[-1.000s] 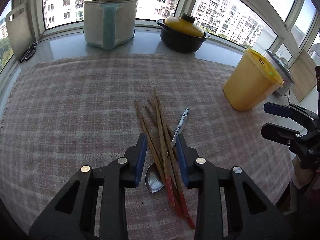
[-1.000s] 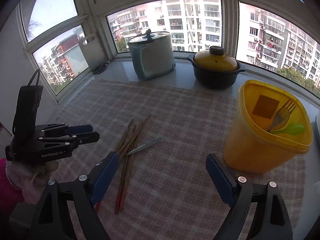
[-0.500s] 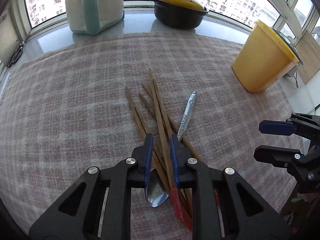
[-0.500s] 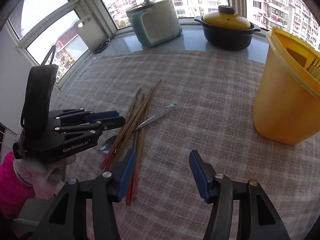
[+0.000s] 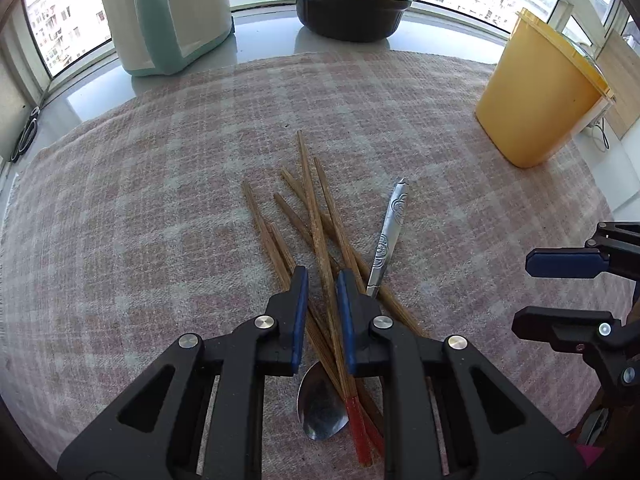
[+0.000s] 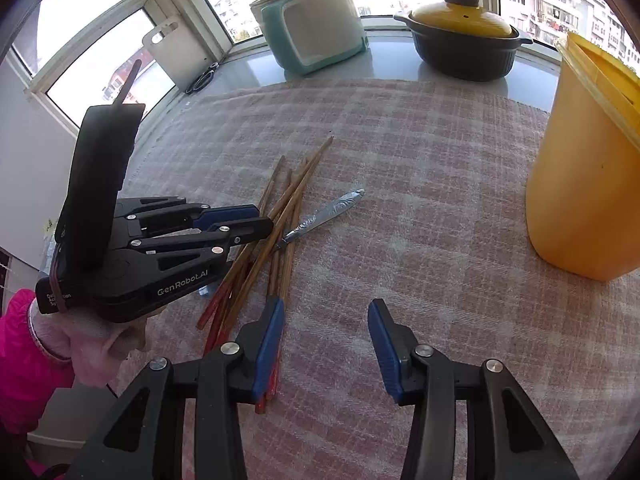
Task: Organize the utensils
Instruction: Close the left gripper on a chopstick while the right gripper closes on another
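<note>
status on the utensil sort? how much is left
Early. Nothing visibly done: yellow container interior is hidden in both views. In hand: left gripper has its jaws narrowed around one chopstick, contact unclear. Right gripper is open, empty. Left: the chopstick pile and metal spoon lie on the cloth.

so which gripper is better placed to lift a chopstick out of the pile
Left. The left gripper already has its nearly closed jaws around a chopstick in the pile, while the right gripper is wide open over bare cloth beside it.
</note>
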### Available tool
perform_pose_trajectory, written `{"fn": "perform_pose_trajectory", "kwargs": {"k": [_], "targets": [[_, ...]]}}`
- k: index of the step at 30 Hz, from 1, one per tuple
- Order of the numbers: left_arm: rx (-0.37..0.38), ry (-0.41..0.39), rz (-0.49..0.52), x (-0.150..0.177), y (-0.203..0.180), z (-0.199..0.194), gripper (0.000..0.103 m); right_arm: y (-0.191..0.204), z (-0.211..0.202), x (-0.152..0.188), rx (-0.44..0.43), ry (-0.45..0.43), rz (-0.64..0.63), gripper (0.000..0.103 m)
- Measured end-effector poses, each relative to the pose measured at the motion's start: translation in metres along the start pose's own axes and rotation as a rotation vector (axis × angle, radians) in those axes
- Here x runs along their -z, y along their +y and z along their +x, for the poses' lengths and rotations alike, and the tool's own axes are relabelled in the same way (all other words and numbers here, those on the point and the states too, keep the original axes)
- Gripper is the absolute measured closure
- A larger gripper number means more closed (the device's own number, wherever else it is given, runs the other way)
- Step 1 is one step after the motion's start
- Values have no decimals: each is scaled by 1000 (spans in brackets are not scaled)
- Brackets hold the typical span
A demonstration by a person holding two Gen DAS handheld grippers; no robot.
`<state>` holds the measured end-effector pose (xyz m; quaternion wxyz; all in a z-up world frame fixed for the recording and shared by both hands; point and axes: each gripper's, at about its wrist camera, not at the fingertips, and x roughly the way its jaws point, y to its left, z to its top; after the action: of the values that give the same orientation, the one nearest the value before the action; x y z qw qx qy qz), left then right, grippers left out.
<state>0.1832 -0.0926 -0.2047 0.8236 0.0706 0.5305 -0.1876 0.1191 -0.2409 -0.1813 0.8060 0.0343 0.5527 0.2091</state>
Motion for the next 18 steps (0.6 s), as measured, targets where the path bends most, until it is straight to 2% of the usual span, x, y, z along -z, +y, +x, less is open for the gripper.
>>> {"fn": "perform_pose_trajectory", "kwargs": {"k": [3, 8, 18], "targets": [[12, 6, -11, -2, 2, 3, 89, -2, 3, 0, -2, 6, 7, 57], [28, 11, -58, -1, 12, 1, 98, -3, 10, -2, -6, 23, 15, 59], [59, -17, -170, 8, 36, -7, 98, 4, 35, -13, -31, 84, 8, 65]]}}
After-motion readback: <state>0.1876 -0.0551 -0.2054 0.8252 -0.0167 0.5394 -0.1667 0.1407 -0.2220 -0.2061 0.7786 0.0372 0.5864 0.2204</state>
